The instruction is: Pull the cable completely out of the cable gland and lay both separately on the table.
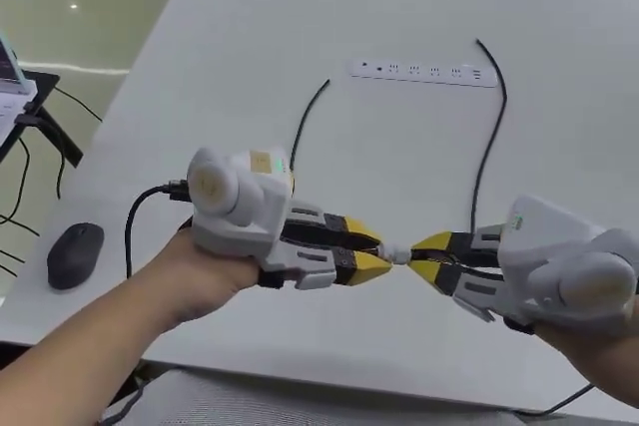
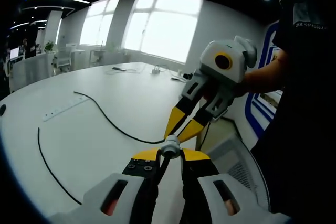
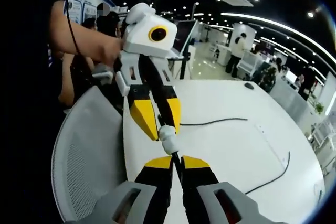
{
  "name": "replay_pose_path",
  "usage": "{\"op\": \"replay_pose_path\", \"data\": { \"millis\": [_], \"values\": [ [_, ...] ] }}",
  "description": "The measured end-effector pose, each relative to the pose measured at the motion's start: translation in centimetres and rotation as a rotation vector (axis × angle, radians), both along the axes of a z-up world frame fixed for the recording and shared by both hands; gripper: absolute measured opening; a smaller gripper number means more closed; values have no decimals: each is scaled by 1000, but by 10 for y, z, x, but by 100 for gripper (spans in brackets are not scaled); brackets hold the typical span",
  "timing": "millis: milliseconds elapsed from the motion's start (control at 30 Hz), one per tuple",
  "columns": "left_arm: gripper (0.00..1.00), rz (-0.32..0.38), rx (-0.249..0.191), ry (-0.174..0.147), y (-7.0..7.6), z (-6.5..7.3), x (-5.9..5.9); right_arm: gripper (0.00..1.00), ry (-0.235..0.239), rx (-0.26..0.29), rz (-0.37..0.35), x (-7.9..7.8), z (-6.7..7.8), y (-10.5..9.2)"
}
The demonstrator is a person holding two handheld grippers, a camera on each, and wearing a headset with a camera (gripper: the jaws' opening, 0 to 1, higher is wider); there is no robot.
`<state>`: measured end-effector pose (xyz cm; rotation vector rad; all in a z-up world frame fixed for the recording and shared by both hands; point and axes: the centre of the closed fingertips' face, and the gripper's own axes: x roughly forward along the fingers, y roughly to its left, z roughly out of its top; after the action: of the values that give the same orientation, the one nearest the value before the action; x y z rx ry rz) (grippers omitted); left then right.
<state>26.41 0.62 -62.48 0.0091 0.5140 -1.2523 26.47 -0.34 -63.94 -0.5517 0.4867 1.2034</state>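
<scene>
**Tip to tip at the near edge of the desk: set up for a straight pull**

My left hand-held gripper (image 1: 379, 252) looks clenched on the little white cable gland (image 1: 399, 254), low centre of the head view, up in the air just over the desk (image 1: 300, 27). My right hand-held gripper (image 1: 418, 254) is nipped onto the black cable (image 3: 177, 165) right where it leaves the gland. The black line at upper right of the head view looks like its tail lying across the desk, though I can't trace the join. To do this well, I'd hold the left one dead steady and draw the right one away along the cable's own line, with no twist or sideways bend. If the grip slips, I'd let go, re-grab close in and pull again. I'd also mind the tail near the power strip (image 1: 424, 72).
</scene>
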Motion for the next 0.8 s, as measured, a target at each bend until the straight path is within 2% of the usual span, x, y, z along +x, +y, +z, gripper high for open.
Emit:
{"op": "replay_pose_path", "data": {
  "millis": [33,133,233,800],
  "values": [
    [15,0,-1,1,0,0,0,0,-33,-27,12,1,-1,-1],
    [15,1,3,4,0,-2,0,0,-32,-28,14,0,-3,0],
    [15,5,-2,7,1,-1,1,0,-13,-9,-7,3,-2,-1],
    [15,8,-5,6,0,-3,2,0,9,-2,-21,5,-6,-4]
  ]
}}
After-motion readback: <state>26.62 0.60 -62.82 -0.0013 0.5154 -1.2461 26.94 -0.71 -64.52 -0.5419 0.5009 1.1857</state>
